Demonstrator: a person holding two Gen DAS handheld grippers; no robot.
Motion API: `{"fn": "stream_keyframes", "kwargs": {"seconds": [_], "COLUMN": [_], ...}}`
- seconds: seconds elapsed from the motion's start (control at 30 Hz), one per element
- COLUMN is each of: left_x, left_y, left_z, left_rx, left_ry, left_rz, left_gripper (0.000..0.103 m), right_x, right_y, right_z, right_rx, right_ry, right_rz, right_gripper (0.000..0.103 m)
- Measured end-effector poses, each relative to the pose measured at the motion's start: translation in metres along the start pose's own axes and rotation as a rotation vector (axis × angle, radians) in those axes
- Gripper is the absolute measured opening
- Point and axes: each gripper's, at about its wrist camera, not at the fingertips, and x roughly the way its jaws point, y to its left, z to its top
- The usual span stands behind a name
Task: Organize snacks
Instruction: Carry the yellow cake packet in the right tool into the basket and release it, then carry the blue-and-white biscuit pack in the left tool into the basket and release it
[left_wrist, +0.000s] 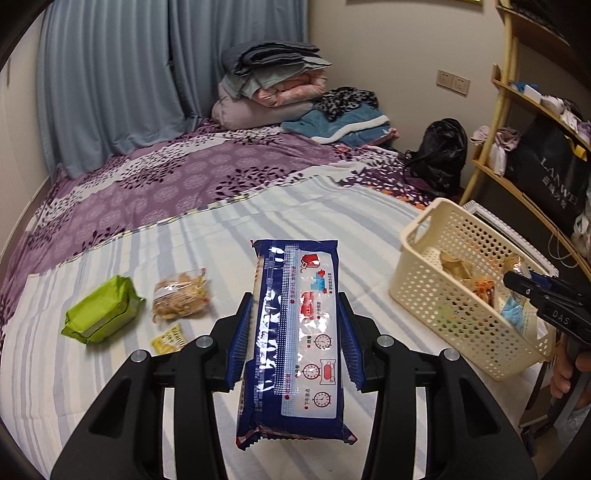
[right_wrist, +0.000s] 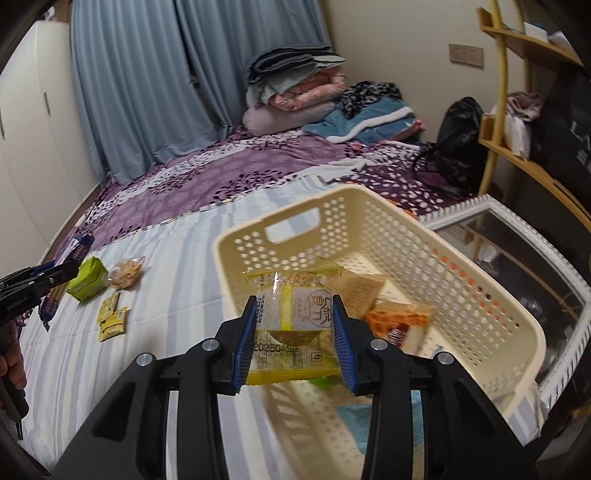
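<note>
Two grippers are in use over a bed with a striped sheet, each clamped on a snack. Far left on the sheet lies a green packet, and just to its right a clear bag of snacks; a small yellow sachet lies just below that bag, and the right wrist view shows two such sachets side by side. Next, the left gripper has its jaws closed on a long blue packet, pads pressed to both long edges, the packet held clear above the sheet. Right of it stands a cream perforated basket near the bed's right edge, already containing several wrapped snacks, one orange. The right gripper has its jaws closed on a small clear and yellow packet, which is held above the basket's near end. A white-framed mirror lies beside the basket's right side. Folded bedding is stacked at the far end of the bed.
</note>
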Motion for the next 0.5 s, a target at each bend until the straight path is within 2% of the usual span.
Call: {"fn": "stream_keyframes", "kwargs": {"seconds": [0.33, 0.37, 0.4, 0.47, 0.5], "left_x": [0.009, 0.010, 0.011, 0.012, 0.013], "left_y": [-0.060, -0.067, -0.073, -0.085, -0.090], "left_z": [0.015, 0.016, 0.017, 0.020, 0.021], "left_rx": [0.099, 0.110, 0.119, 0.140, 0.148], "left_ry": [0.003, 0.003, 0.002, 0.002, 0.003], "left_rz": [-0.070, -0.080, -0.086, -0.100, -0.107], "left_gripper": [0.045, 0.045, 0.045, 0.045, 0.045], "right_x": [-0.004, -0.006, -0.009, -0.015, -0.017], "right_y": [-0.031, -0.032, -0.034, -0.038, -0.040], "right_z": [-0.012, -0.013, -0.013, -0.014, -0.014], "right_rx": [0.053, 0.058, 0.068, 0.088, 0.091], "right_ry": [-0.003, -0.011, -0.025, -0.061, -0.065], "right_rz": [-0.030, -0.032, -0.037, -0.051, -0.052], "right_gripper": [0.041, 0.051, 0.069, 0.083, 0.083]}}
